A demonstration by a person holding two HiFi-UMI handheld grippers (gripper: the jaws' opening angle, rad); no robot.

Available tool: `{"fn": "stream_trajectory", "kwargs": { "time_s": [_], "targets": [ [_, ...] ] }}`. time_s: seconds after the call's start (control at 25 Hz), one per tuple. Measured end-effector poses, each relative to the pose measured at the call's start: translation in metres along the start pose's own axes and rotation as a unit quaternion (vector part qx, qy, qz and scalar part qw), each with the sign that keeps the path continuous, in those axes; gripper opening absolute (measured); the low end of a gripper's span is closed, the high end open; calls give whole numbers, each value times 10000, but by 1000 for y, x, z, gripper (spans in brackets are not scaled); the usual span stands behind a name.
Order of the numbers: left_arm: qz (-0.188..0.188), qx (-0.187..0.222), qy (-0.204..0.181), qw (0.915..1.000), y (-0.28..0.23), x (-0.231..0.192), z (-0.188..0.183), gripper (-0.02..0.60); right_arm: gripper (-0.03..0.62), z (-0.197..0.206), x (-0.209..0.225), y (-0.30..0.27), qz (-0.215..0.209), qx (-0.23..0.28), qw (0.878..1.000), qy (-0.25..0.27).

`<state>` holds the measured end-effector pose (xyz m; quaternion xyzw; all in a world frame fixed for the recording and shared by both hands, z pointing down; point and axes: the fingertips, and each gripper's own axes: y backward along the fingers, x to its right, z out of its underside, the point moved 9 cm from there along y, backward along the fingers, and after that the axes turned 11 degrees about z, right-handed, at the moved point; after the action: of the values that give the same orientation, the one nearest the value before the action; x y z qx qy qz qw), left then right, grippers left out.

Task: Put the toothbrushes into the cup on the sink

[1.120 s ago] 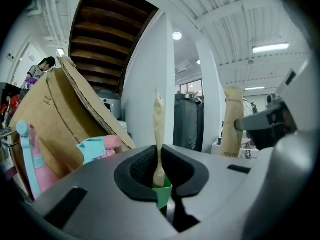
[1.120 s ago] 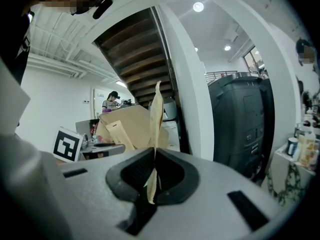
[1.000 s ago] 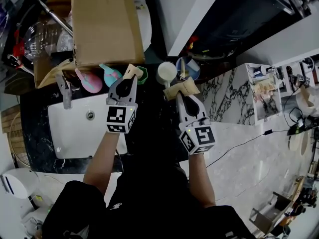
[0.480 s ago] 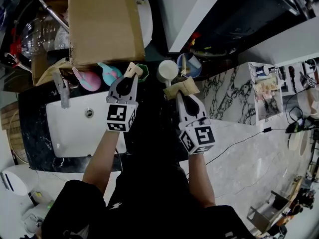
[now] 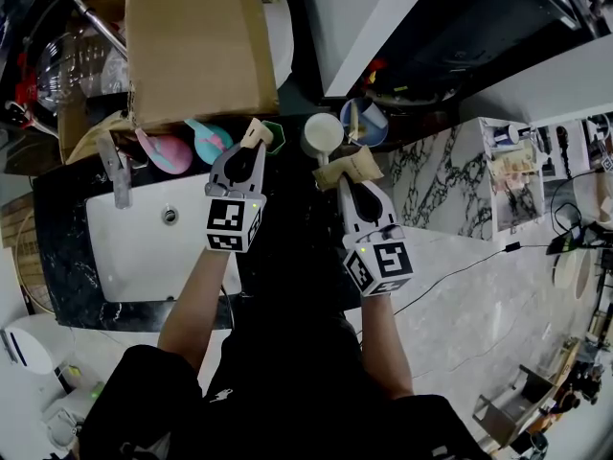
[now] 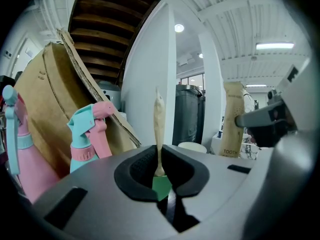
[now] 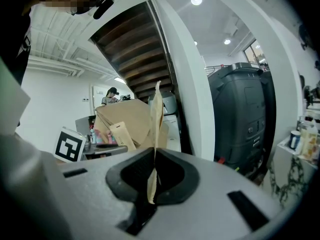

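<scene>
1. Left gripper (image 5: 246, 156): jaws clamped on a thin tan paper-wrapped toothbrush packet (image 6: 159, 126), which shows edge-on and upright in the left gripper view.
2. Right gripper (image 7: 152, 178): jaws pinched shut on a second tan paper toothbrush packet (image 5: 349, 168), which lies crosswise over the tips in the head view.
3. Both packets are in the air over the counter, near the cups. Neither is in a cup yet.
4. Just past the tips:
   - a white round cup (image 5: 322, 134) sits between the two grippers;
   - a small green hexagonal cup (image 5: 276, 139) is just beside the left packet;
   - a blue cup (image 5: 368, 123) farther right already holds something, can't tell what.
5. Step, as I judge it: carry and approach, before insertion. The target is probably the white cup, though the task doesn't say which.
6. The next move calls for getting one packet over the rim, turning it end-down, lowering it and then letting go. The paper sleeve is flat and light, so it may catch on the rim or tip the cup.
7. Surface:
   - black veined stone counter (image 5: 59, 257);
   - white rectangular sink basin (image 5: 144, 262) to the left, with a chrome tap (image 5: 117, 172);
   - behind the basin, a pink spray bottle (image 5: 165, 153), a teal spray bottle (image 5: 211, 142) and a large brown cardboard box (image 5: 196, 46).
8. Room:
   - pale marble floor (image 5: 460, 343) with a black cable (image 5: 460, 274);
   - a white pillar and a dark grey bin (image 6: 187, 111) beyond;
   - white ceiling with strip lights.
</scene>
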<state>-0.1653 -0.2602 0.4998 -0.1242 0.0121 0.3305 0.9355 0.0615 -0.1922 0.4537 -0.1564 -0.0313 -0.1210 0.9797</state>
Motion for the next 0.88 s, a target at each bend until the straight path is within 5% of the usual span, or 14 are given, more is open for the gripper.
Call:
{"fn": "stream_trajectory", "kwargs": {
  "time_s": [0.88],
  "targets": [
    [-57, -185, -64, 9998, -9, 0, 7, 51, 15, 6, 3, -9, -51, -83, 9999, -44]
  ]
}}
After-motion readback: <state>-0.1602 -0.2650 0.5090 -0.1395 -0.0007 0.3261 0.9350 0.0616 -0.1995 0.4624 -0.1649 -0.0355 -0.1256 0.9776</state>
